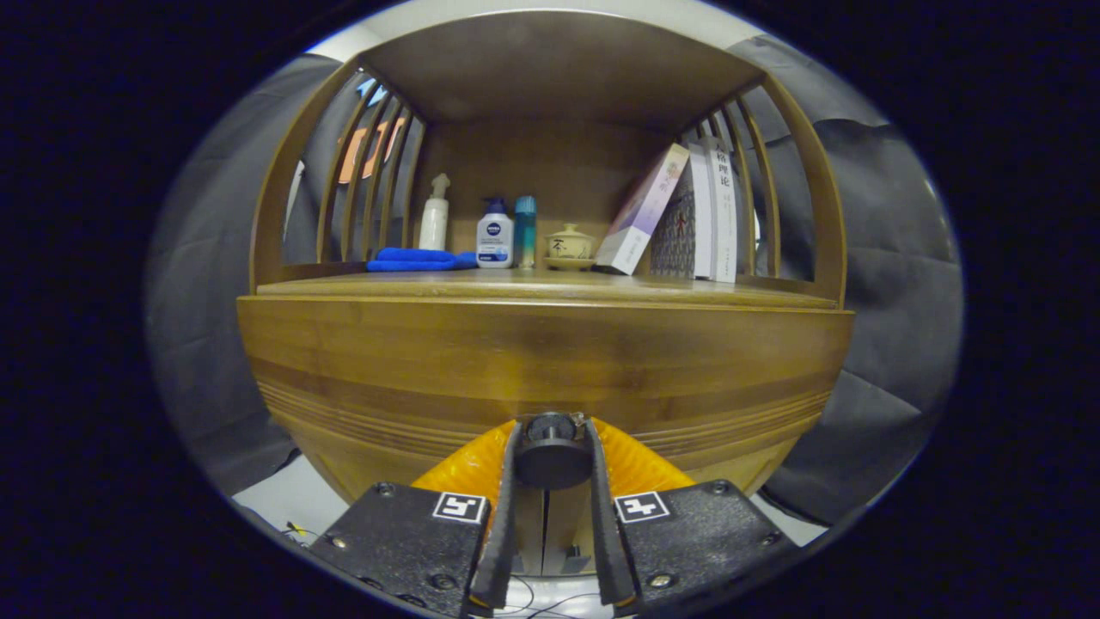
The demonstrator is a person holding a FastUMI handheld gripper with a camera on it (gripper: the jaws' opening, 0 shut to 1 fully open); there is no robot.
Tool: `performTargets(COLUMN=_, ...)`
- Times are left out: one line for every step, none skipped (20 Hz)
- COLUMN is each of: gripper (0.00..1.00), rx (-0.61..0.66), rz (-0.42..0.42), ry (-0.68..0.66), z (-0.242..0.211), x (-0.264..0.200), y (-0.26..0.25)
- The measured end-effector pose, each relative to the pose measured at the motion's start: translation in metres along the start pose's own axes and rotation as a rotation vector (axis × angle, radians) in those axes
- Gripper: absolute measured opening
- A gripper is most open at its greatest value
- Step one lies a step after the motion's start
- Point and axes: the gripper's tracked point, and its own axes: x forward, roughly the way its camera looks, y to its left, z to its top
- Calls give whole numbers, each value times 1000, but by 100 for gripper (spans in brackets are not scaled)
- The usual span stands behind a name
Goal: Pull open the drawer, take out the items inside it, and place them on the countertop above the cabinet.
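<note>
A wooden cabinet faces me, its drawer front (pixel 541 370) spanning the width just ahead. A dark round knob (pixel 552 449) sticks out from the drawer's lower middle. My gripper (pixel 552 430) is shut on that knob, one finger pressing each side. The drawer sits flush, so its contents are hidden. The countertop (pixel 550 288) runs along the top of the drawer front, under an open shelf bay.
On the countertop stand a white spray bottle (pixel 435 213), a blue folded cloth (pixel 417 259), a white pump bottle (pixel 495 234), a teal tube (pixel 525 230), a small lidded pot (pixel 569 245) and several leaning books (pixel 687 215). Slatted wooden sides enclose the bay.
</note>
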Motion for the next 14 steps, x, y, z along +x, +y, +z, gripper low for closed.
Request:
performTargets(gripper=41, rx=1, rz=2, ry=-1, z=-1, x=-6, y=-1)
performTargets(gripper=41, rx=2, rz=5, ry=1, z=-2, x=-11, y=-1)
performTargets(gripper=41, rx=6, rz=6, ry=3, z=-3, x=-17, y=-2)
performTargets(gripper=41, rx=11, rz=10, ry=5, z=-5, x=-23, y=-2)
performTargets(gripper=41, rx=16, rz=13, ry=7, z=-6, x=-30, y=-3)
performTargets(gripper=41, rx=17, rz=15, ry=7, z=-8, x=-37, y=-4)
performTargets(gripper=41, rx=16, rz=17, ry=7, z=-10, x=-43, y=-5)
performTargets(gripper=41, rx=16, rz=18, ry=7, z=-11, x=-50, y=-5)
performTargets(gripper=41, rx=14, rz=20, ry=5, z=-13, x=-57, y=-5)
performTargets(gripper=41, rx=14, rz=23, ry=2, z=-14, x=-63, y=-5)
performTargets(gripper=41, rx=12, rz=26, ry=0, z=-15, x=-70, y=-5)
performTargets(gripper=41, rx=11, rz=28, ry=-2, z=-17, x=-76, y=-6)
performTargets(gripper=41, rx=16, rz=31, ry=-3, z=-18, x=-82, y=-6)
performTargets(gripper=41, rx=19, rz=32, ry=-3, z=-19, x=-88, y=-6)
